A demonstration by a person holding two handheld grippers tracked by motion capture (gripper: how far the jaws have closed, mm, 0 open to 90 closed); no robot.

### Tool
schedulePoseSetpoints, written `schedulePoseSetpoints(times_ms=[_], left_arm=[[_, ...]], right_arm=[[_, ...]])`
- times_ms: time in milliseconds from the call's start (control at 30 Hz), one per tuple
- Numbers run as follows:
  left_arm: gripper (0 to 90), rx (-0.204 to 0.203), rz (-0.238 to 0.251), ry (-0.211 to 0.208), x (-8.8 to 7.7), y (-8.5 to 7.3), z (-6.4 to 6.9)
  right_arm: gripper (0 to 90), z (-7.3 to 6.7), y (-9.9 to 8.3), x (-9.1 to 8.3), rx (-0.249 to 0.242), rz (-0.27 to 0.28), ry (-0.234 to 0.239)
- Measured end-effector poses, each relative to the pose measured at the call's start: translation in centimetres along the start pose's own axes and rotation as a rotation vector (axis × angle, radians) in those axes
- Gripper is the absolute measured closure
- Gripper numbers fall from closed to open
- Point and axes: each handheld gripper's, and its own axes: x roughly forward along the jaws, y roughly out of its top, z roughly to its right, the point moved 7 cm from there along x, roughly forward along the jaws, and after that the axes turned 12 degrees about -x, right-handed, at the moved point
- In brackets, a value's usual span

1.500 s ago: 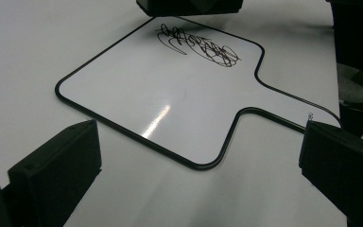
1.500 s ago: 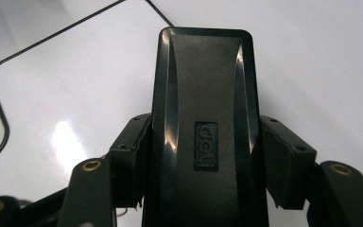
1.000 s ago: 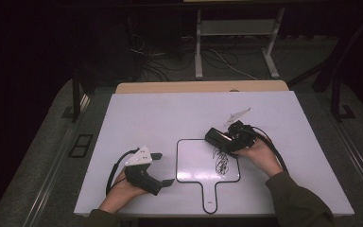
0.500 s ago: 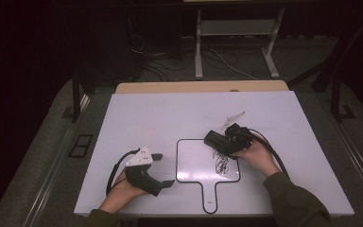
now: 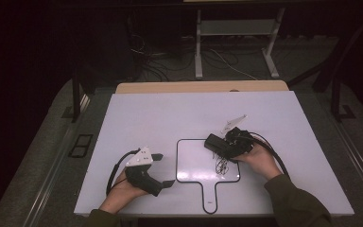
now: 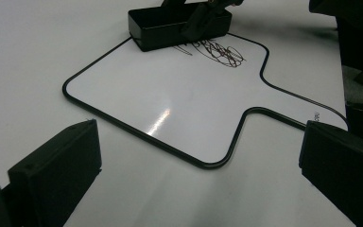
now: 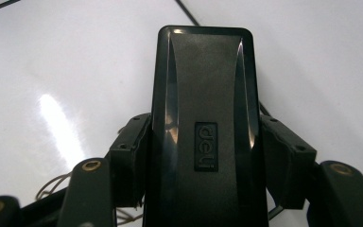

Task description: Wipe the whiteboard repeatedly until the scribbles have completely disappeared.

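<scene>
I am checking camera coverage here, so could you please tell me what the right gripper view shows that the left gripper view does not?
Right gripper view: the eraser's top with its embossed logo, clamped between that gripper's jaws, so the right gripper is shut on it. Left gripper view: the left gripper's open jaws, the whiteboard's black rim and handle, and the scribble beside the eraser. Both show the eraser resting on the glossy whiteboard.

Paddle-shaped whiteboard flat on the table near its front edge, handle toward the person, eraser on the board's far right corner, scribble just in front of it, left gripper left of the board, right gripper at the eraser.
</scene>
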Motion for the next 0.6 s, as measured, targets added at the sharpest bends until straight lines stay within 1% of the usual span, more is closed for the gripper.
schedulePoseSetpoints(times_ms=[33,133,200,233,300,433,467,600], left_arm=[[0.0,-0.001,0.003,0.0,0.0,0.0,0.0],[0.0,-0.003,0.006,-0.001,0.0,0.0,0.1],[0.0,0.0,0.004,-0.003,0.0,0.0,0.1],[0.0,0.001,0.003,-0.002,0.0,0.0,0.1],[0.0,0.001,0.004,-0.002,0.0,0.0,0.1],[0.0,0.002,0.005,-0.002,0.0,0.0,0.1],[0.0,0.001,0.005,-0.002,0.0,0.0,0.1],[0.0,0.001,0.005,-0.002,0.0,0.0,0.1]], right_arm=[[39.1,-0.3,-0.1,-0.1,-0.015,-0.005,-0.003],[39.1,-0.6,-0.2,-0.2,-0.011,-0.004,-0.003],[39.1,-1.0,-0.3,-0.3,-0.022,-0.004,0.001],[39.1,-1.4,-0.4,-0.5,-0.029,-0.003,0.006],[39.1,-1.6,-0.5,-0.5,-0.031,-0.005,0.01],[39.1,-2.3,-0.6,-0.7,-0.052,-0.005,0.014],[39.1,-2.6,-0.7,-0.8,-0.057,-0.006,0.02],[39.1,-3.1,-0.8,-1.0,-0.069,-0.006,0.021]])
